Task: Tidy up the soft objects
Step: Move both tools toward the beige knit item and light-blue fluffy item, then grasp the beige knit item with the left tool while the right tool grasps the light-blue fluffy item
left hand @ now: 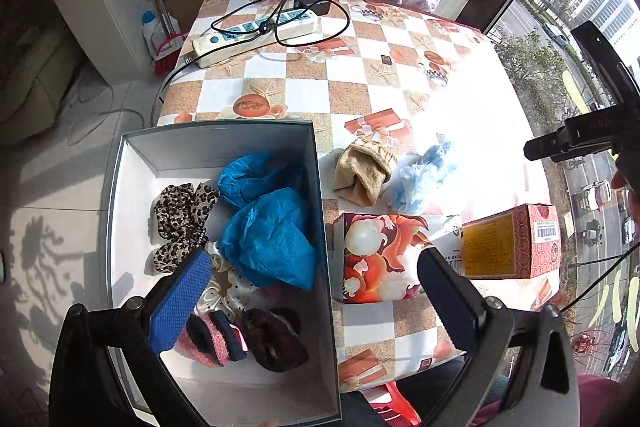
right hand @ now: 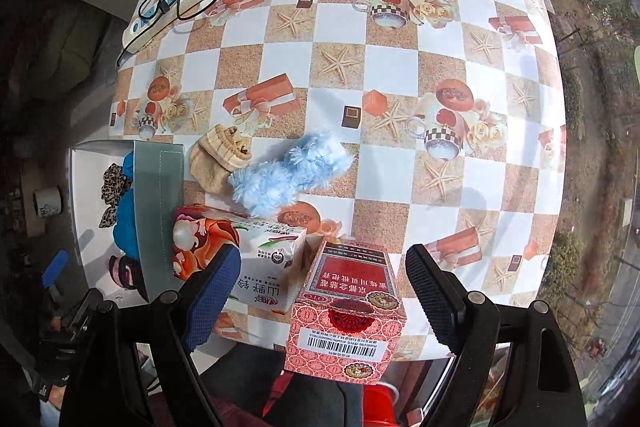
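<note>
From my left gripper (left hand: 316,291), the fingers are spread wide with nothing between them, hovering above the near end of the grey storage box (left hand: 320,211) that sits at the table's near-left corner. My right gripper (right hand: 320,287) is equally wide open and empty, poised over the near edge of the table (right hand: 400,155) with the red patterned carton (right hand: 344,323) lying between its fingers but not touched by them.

Inside the box I count several soft things already put away: a dark knitted pair and a pink-and-navy item (left hand: 216,341) at the near end, a cream satin scrunchie (left hand: 228,287), a leopard-print scrunchie (left hand: 180,215) and two blue shoe covers (left hand: 264,227) further in. I judge the job well over halfway.

Just beside the box, on the near edge, stand the floral tissue pack (right hand: 240,251) and the red carton; I take both as rigid and not mine to sort.

Beyond them, still out on the cloth, lie the beige sock (right hand: 220,155) and the fluffy light-blue sock (right hand: 292,171), touching each other, the beige one nearer the box. Those two look like all that remains.

At the far-left corner sits a power strip (right hand: 176,3) with a tangled black cable.
</note>
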A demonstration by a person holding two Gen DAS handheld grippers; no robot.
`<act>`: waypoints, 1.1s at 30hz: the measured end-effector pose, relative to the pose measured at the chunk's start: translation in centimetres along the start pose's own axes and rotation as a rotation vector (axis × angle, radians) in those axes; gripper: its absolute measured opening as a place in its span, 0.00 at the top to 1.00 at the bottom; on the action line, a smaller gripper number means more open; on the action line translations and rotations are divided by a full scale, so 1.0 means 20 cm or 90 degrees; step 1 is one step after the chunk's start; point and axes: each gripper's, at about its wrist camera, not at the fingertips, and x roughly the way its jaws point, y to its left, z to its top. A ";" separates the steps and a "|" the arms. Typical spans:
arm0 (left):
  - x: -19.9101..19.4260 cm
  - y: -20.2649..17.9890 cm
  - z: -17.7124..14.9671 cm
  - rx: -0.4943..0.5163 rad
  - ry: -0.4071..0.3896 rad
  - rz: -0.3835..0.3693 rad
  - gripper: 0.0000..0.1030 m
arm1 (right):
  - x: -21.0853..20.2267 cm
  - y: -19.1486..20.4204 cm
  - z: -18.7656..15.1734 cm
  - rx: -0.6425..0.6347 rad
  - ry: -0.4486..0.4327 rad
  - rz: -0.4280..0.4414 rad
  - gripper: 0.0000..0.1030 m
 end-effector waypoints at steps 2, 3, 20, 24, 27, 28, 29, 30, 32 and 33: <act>0.03 -0.06 0.06 0.036 0.004 0.020 0.00 | 0.05 -0.06 0.04 -0.003 0.019 -0.011 0.17; 0.04 -0.09 0.09 0.052 0.006 0.031 0.00 | 0.08 -0.08 0.07 -0.008 0.026 -0.013 0.17; 0.36 -0.30 0.35 0.135 0.086 0.125 0.00 | 0.85 0.21 0.43 -0.236 0.222 -0.060 0.17; 0.53 -0.40 0.43 0.171 0.118 0.112 0.00 | 0.86 0.16 0.41 -0.247 0.203 -0.075 0.05; 0.67 -0.48 0.48 0.204 0.149 0.100 0.00 | 0.85 0.08 0.39 -0.238 0.196 -0.075 0.05; 0.72 -0.50 0.49 0.211 0.162 0.098 0.00 | 0.85 0.05 0.37 -0.237 0.192 -0.081 0.05; 0.77 -0.51 0.50 0.216 0.176 0.100 0.00 | 0.84 0.01 0.36 -0.235 0.187 -0.090 0.05; 0.82 -0.52 0.50 0.218 0.190 0.100 0.00 | 0.85 -0.03 0.35 -0.231 0.182 -0.104 0.05; 0.90 -0.53 0.51 0.215 0.215 0.096 0.00 | 0.85 -0.12 0.32 -0.215 0.175 -0.133 0.05; 0.93 -0.54 0.51 0.213 0.225 0.095 0.00 | 0.85 -0.17 0.31 -0.204 0.171 -0.148 0.05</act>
